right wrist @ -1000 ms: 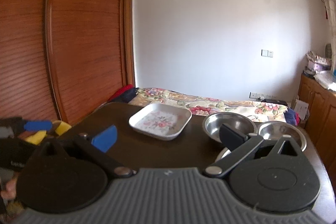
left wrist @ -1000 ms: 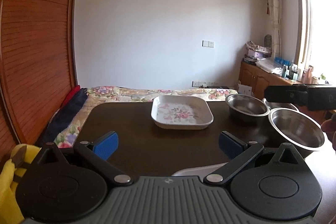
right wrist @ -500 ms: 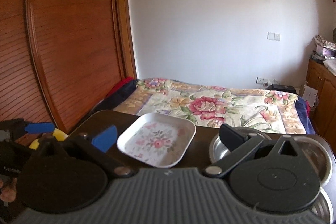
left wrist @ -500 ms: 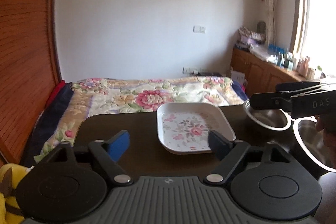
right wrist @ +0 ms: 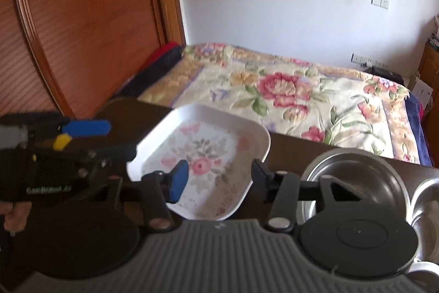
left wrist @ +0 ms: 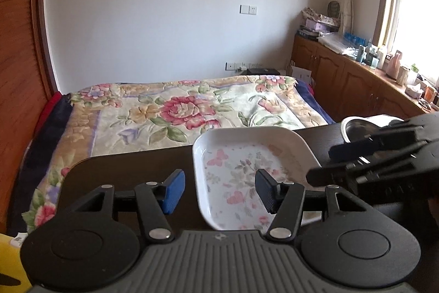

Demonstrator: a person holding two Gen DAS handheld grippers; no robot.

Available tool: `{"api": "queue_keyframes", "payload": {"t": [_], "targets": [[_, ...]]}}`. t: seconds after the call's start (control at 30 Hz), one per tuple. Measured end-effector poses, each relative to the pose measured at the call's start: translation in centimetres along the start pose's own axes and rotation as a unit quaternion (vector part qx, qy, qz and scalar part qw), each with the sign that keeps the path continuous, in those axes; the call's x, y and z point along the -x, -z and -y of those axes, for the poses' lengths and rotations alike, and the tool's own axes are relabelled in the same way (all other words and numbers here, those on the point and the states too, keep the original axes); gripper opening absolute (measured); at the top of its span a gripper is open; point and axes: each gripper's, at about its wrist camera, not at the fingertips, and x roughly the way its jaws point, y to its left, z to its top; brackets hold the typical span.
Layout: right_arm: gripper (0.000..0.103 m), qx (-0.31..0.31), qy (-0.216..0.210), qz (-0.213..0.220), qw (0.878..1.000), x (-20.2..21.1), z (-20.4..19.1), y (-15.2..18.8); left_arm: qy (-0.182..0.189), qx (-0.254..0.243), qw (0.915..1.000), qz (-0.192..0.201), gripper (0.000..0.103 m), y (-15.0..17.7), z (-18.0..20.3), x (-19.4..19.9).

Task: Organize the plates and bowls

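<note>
Both of your grippers flank the plate [left wrist: 247,169], which sits on the dark table [left wrist: 131,169] near its far edge. The left gripper [left wrist: 219,188] has its jaws apart over the plate's left rim; the right gripper [right wrist: 219,177] is likewise spread above the near rim. Judge the rim thin and glossy, so pinch it squarely with one tool before lifting. The plate is square, white, shallow, with a floral print. The steel bowls [right wrist: 356,177] to the right look smooth, round and slippery.

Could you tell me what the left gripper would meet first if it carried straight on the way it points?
Probably the square white floral-patterned plate: the open left gripper points at its near-left rim, though depth is unclear.
</note>
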Motion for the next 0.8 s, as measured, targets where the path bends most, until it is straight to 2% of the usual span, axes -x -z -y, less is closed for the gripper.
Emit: {"api": "queue_keyframes", "payload": {"t": [0.2,0.3,0.37,0.63,0.8], "targets": [[0.051,-0.002,0.002,-0.022,1.000,-1.1,0.4,-0.1,-0.003,0.006,0.9999,-0.012,0.083,0.0,-0.8,-1.9],[0.051,-0.003,0.007,-0.030,1.000,-1.4,0.6,-0.1,0.000,0.016,0.9997,-0.019,0.079,0.2,-1.1,-2.6],[0.051,0.000,0.011,-0.035,0.999,-1.7,0.6,-0.1,0.005,0.019,0.9994,-0.027,0.072,0.4,-1.2,-3.0],[0.051,0.007,0.008,-0.052,0.999,-2.5,0.5,0.3,0.003,0.023,0.9992,-0.034,0.065,0.8,-1.5,-3.6],[0.040,0.004,0.004,-0.057,0.998,-2.8,0.8,0.4,0.006,0.032,0.9988,-0.035,0.054,1.2,-1.6,-3.6]]}}
